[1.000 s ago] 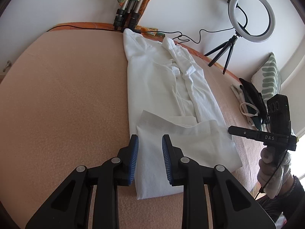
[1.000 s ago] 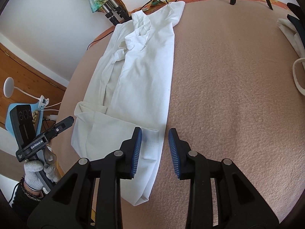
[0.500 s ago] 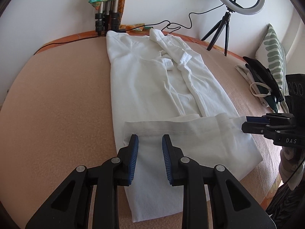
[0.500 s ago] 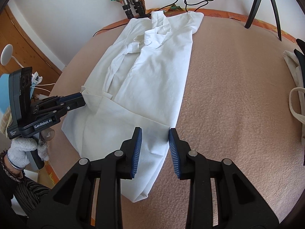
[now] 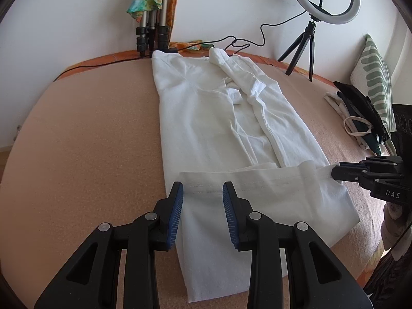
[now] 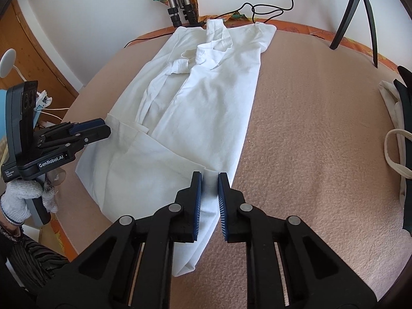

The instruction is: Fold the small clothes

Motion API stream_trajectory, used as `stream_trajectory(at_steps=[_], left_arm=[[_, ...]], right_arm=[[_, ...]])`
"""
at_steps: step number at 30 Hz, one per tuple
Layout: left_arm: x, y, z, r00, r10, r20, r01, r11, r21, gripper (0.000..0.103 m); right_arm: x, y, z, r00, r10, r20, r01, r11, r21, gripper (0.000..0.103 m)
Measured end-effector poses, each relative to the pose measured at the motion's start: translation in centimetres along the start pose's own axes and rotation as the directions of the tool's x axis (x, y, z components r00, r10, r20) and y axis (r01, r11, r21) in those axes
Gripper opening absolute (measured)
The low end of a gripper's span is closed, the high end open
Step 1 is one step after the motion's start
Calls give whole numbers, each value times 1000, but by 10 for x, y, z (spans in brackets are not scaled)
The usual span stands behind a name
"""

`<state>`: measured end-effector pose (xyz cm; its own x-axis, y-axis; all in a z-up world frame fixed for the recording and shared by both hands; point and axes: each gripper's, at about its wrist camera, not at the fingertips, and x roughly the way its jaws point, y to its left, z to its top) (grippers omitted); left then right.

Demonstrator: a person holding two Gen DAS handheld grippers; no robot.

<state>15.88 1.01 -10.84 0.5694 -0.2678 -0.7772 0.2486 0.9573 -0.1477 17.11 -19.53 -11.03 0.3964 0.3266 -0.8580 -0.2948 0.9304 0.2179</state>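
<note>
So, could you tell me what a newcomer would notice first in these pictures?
A long white garment lies down the middle of the peach bed cover, its near end folded over. The right gripper pinches that fold's corner; the left gripper stands open at the other.

The right gripper carries the white lettering "DAS" on its black side housing. The left gripper carries the white lettering "GenRobot.AI" on its black side housing. A small white label beside it on the same housing is too small to read.
</note>
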Motion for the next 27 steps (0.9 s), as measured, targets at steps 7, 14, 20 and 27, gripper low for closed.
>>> stream_trajectory(at_steps=[7,14,20,27], left_arm=[[13,0,2,1000,-12,-8,12,999,31,33],[7,2,0,998,-52,36,50,998,35,5],[-11,12,-2,995,-26,96,27,1000,-4,5],[-9,21,-3,995,21,102,-19,1000,-16,4]], right_arm=[[-2,7,4,1000,-13,25,13,1000,-23,8],[-5,12,6,999,-24,47,26,999,-40,7],[-11,11,7,996,-38,83,41,998,-41,6],[-1,3,11,995,-51,82,53,998,-31,6]])
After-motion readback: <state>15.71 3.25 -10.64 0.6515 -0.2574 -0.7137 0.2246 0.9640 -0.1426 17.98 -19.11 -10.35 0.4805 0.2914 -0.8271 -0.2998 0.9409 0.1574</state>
